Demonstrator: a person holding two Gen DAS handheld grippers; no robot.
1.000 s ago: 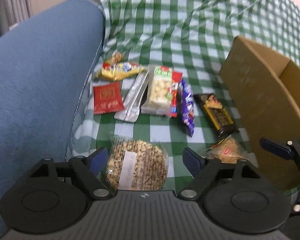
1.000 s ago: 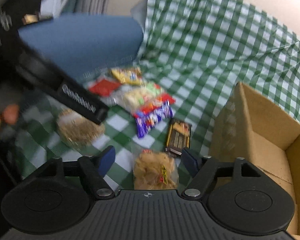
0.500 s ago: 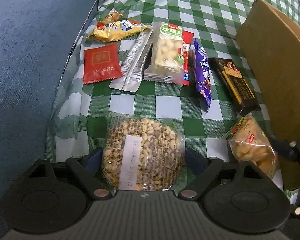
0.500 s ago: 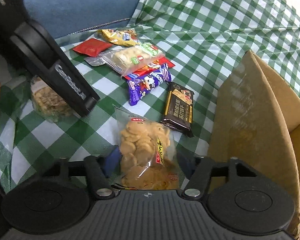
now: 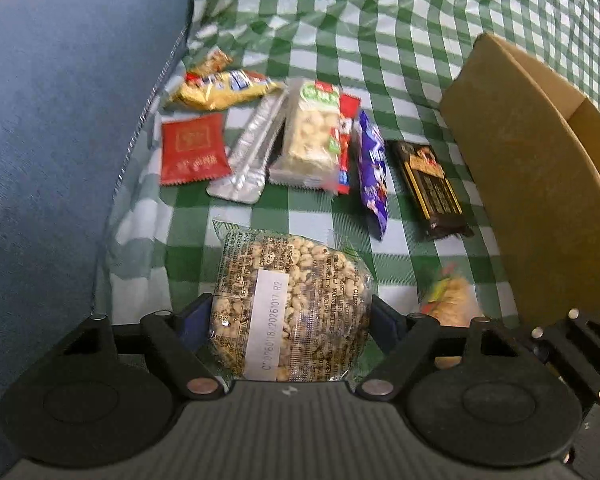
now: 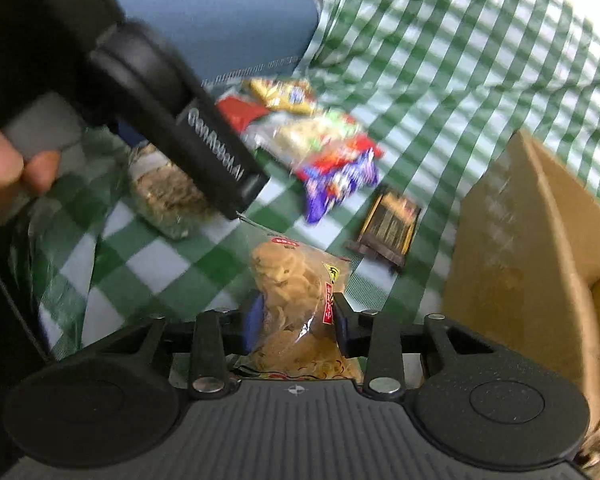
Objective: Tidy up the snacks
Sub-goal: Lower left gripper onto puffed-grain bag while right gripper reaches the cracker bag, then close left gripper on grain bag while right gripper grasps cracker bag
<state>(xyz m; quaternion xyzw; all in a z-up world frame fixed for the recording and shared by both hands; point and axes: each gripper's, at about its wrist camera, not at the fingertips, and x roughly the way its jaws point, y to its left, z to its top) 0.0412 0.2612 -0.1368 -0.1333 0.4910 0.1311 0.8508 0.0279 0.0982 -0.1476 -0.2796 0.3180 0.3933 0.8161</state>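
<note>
White sticker point(image 5: 266, 324) on puffed-grain pack point(image 5: 290, 308): code partly readable, ending "20261017 R2"; start unclear. Dense print on that pack's wrapper too small to read. Left gripper point(image 6: 216, 160) body: white lettering, blurred, looks like "GenRobot.AI". Print on red sachet point(image 5: 192, 150), green-label pack point(image 5: 312, 132), cracker bag point(image 6: 296, 280): illegible.

Tall brown cardboard box point(image 5: 536, 184) walls off 3 o'clock. Blue upholstered cushion point(image 5: 60, 140) blocks 9 o'clock. Bare green-checked cloth point(image 5: 380, 32) lies open at 12 o'clock.
</note>
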